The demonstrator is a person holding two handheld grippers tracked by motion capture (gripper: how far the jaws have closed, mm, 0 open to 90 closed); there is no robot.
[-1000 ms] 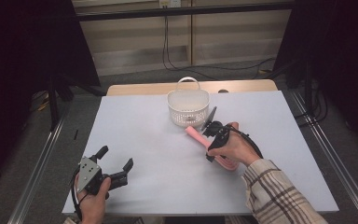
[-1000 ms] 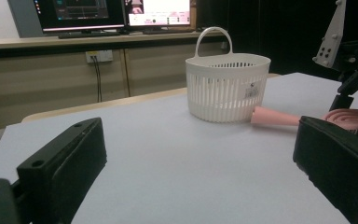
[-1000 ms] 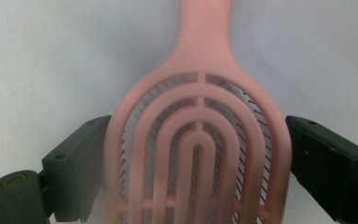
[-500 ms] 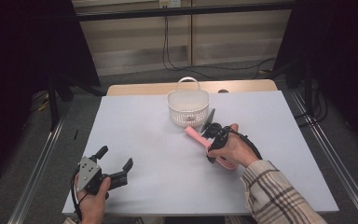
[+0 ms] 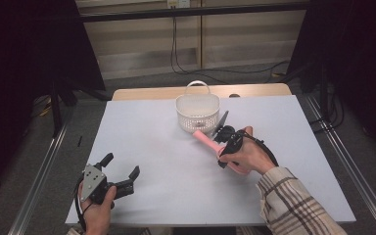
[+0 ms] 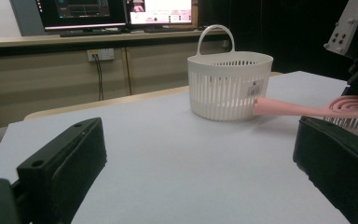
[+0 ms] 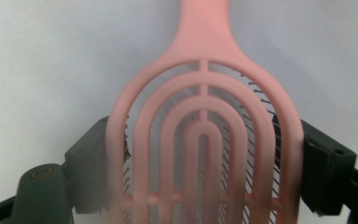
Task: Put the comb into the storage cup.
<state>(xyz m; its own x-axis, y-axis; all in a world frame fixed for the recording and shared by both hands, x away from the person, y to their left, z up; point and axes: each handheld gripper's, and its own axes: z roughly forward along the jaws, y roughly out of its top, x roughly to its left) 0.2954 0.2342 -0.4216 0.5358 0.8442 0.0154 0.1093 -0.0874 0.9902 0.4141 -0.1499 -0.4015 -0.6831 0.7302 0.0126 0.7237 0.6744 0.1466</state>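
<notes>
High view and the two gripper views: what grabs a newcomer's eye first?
The pink hairbrush, right of the table's middle, its wide slotted head clamped between the right tongs, back upward. Just beyond its handle tip stands a white slatted basket with a loop handle, near the far edge of the pale table. The left tongs sit open at the near left corner.

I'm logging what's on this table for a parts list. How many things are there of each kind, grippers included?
Pink hairbrush: 1
White slotted basket: 1
Hand-held grippers: 2, the left gripper with nothing between its jaws and the right gripper closed on the brush head
Total: 4
</notes>
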